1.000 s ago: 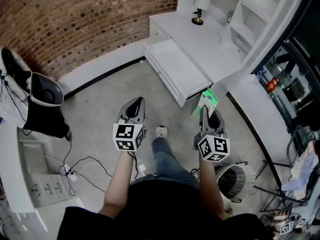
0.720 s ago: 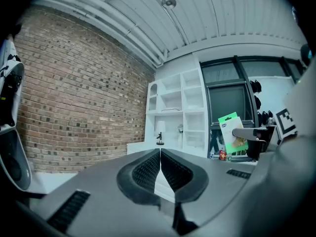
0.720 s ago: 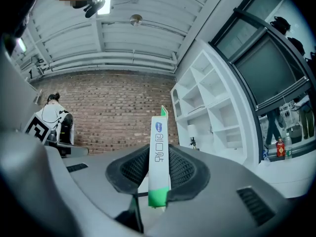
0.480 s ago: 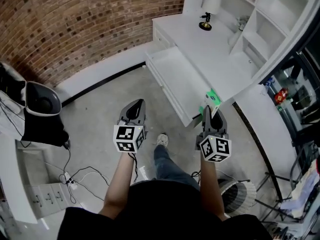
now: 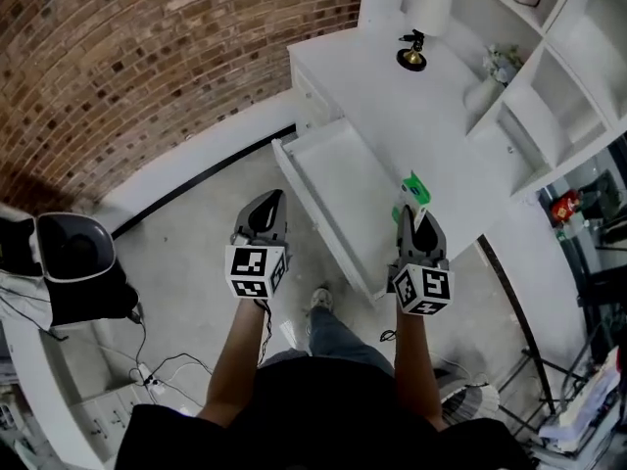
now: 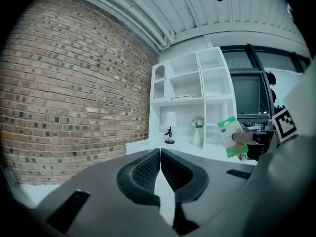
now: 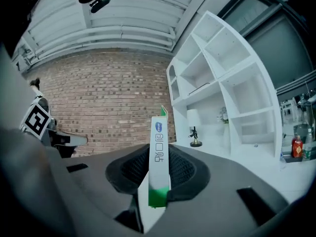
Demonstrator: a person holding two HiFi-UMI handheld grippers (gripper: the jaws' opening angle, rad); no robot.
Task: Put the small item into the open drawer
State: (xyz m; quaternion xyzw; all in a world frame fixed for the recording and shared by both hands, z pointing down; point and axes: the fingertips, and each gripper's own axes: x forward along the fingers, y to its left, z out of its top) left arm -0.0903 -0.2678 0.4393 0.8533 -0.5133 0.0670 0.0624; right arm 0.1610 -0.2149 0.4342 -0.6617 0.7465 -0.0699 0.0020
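Observation:
My right gripper (image 5: 413, 215) is shut on a small flat green-and-white box (image 5: 414, 191), which stands upright between its pads (image 7: 159, 167). It hovers over the near right end of the open white drawer (image 5: 333, 189), by the desk's front edge. The same box (image 6: 230, 136) shows at the right of the left gripper view. My left gripper (image 5: 265, 204) is shut with nothing in it (image 6: 160, 168). It hangs over the grey floor, left of the drawer. The drawer juts from a white desk (image 5: 421, 116) and looks bare inside.
A small dark figurine (image 5: 412, 52) and a white lamp (image 5: 429, 10) stand on the desk, with white shelves (image 5: 549, 76) behind. A brick wall (image 5: 147, 57) runs along the back. A black-and-white seat (image 5: 73, 262) and cables (image 5: 157, 365) lie at the left. My shoe (image 5: 318, 300) is below the drawer.
I have stepped closer to the desk: drawer and desk have slid nearer and left in the head view. The right gripper with the box now hangs over the drawer's end.

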